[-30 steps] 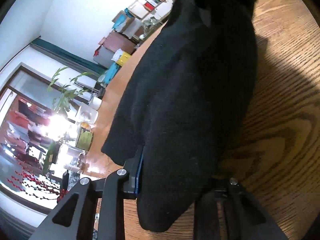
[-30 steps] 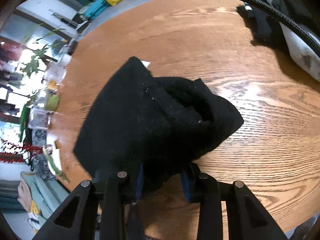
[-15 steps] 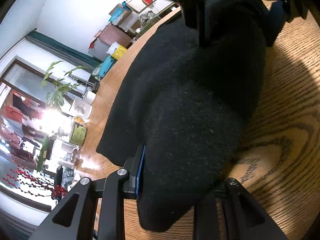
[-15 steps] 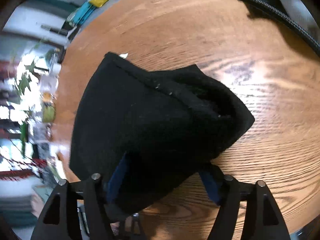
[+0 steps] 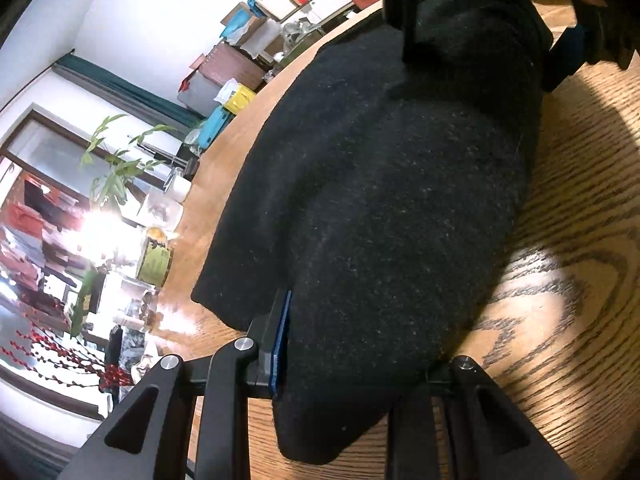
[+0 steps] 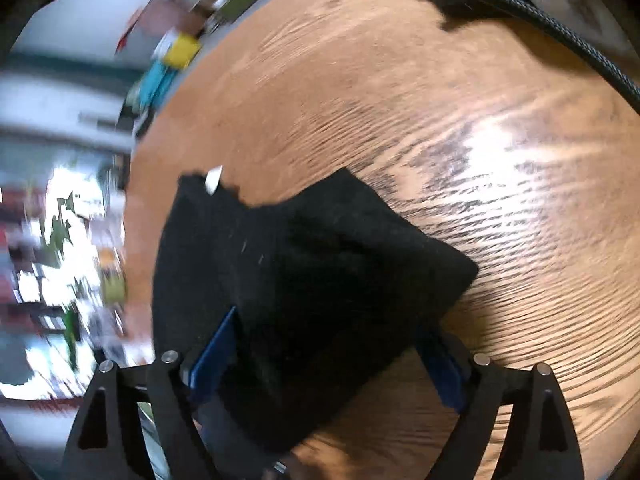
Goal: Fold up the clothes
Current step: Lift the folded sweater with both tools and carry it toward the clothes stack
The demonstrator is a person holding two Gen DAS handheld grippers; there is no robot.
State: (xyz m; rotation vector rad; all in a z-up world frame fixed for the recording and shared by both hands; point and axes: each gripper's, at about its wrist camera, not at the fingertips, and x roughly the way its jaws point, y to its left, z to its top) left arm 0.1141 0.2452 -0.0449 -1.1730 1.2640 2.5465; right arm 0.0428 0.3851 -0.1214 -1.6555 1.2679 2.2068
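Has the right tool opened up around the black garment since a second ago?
Yes. The right tool has just been opening: its blue pads now stand apart either side of the black garment, which lies flatter on the wooden table.

The black garment (image 5: 384, 208) covers the right finger of the left gripper (image 5: 356, 364) almost wholly; only the blue pad of the other finger shows beside the cloth. The garment's far end runs under dark gear at the upper edge of the left wrist view, so its outline there cannot be traced. In the right wrist view the whole frame is smeared: the shelves and clutter beyond the desk (image 6: 500, 200) cannot be made out. A small white tag (image 6: 213, 178) at the garment's far corner is too blurred to read. The right gripper (image 6: 324, 364) is cut off by the lower edge.
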